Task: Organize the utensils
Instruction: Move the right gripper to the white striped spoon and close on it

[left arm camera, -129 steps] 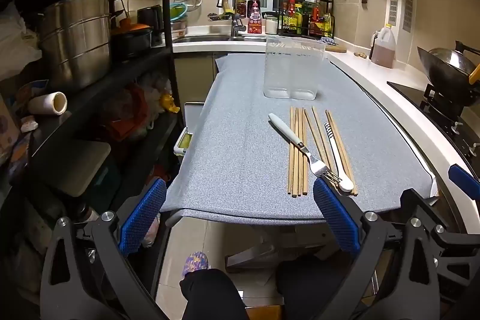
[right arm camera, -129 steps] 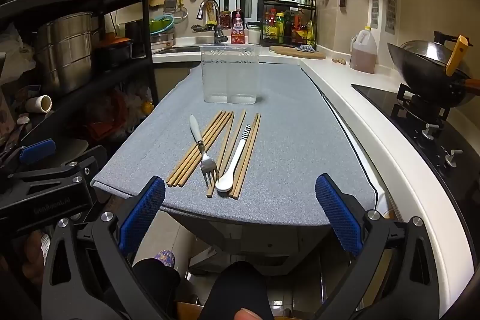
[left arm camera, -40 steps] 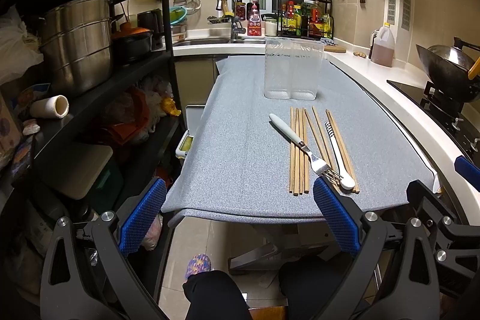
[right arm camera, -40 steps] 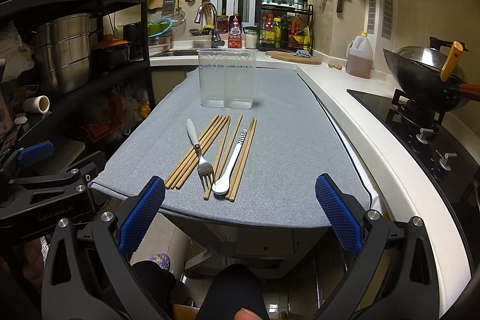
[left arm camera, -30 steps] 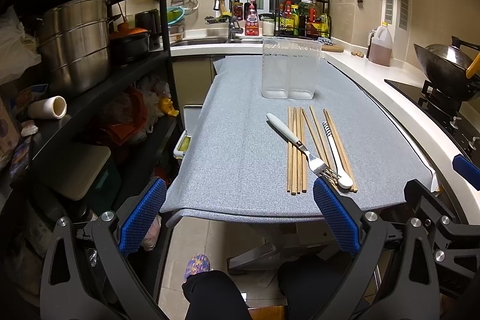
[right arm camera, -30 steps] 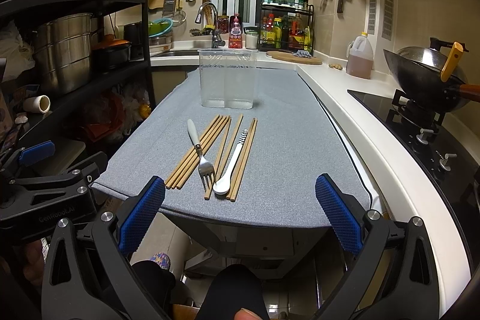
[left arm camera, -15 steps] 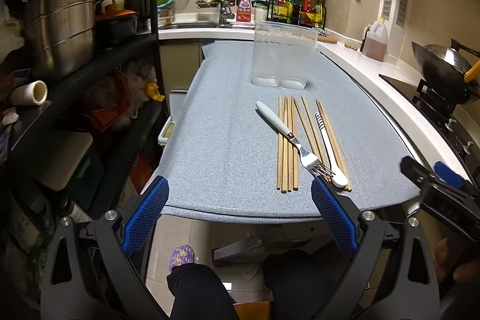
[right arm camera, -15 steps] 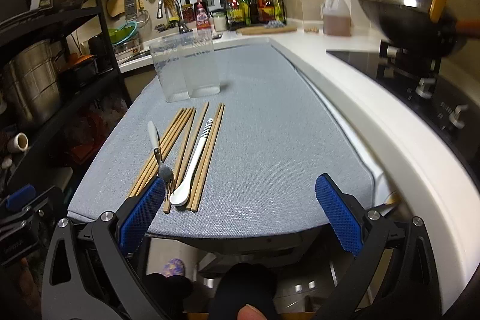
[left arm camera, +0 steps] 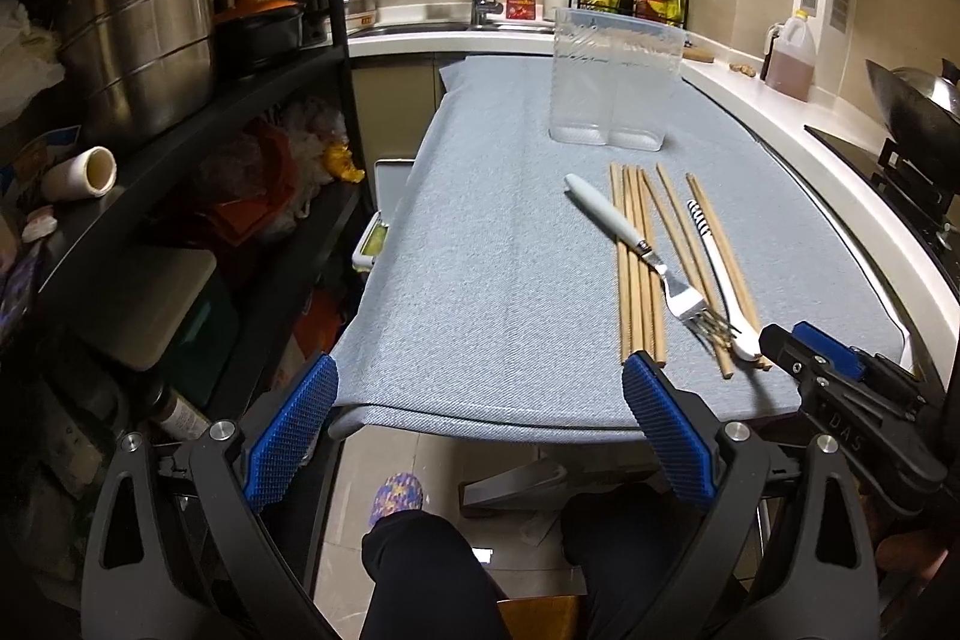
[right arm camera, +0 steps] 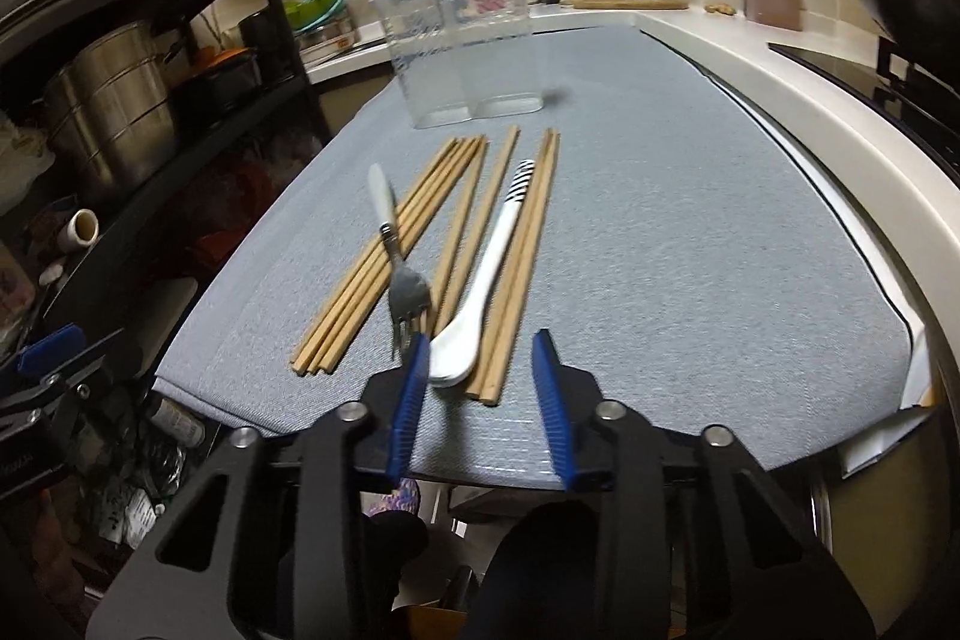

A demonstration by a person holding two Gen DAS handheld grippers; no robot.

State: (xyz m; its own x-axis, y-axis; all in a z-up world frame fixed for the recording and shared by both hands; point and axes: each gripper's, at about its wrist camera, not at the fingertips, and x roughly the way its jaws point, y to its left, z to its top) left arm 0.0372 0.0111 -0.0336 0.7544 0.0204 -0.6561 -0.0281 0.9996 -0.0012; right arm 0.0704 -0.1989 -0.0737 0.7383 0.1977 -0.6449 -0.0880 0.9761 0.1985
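Fingers [right arm camera: 414, 388] of right gripper [right arm camera: 483, 346] closing, now near spoon [right arm camera: 480, 292]

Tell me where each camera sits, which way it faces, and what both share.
Left wrist: behind the open left gripper, facing along the grey cloth-covered table; dark-trousered legs and the right gripper show.
Right wrist: behind the closing right gripper, low over the white ceramic spoon; nothing gripped.
Shared: wooden chopsticks, white-handled metal fork, clear plastic container.
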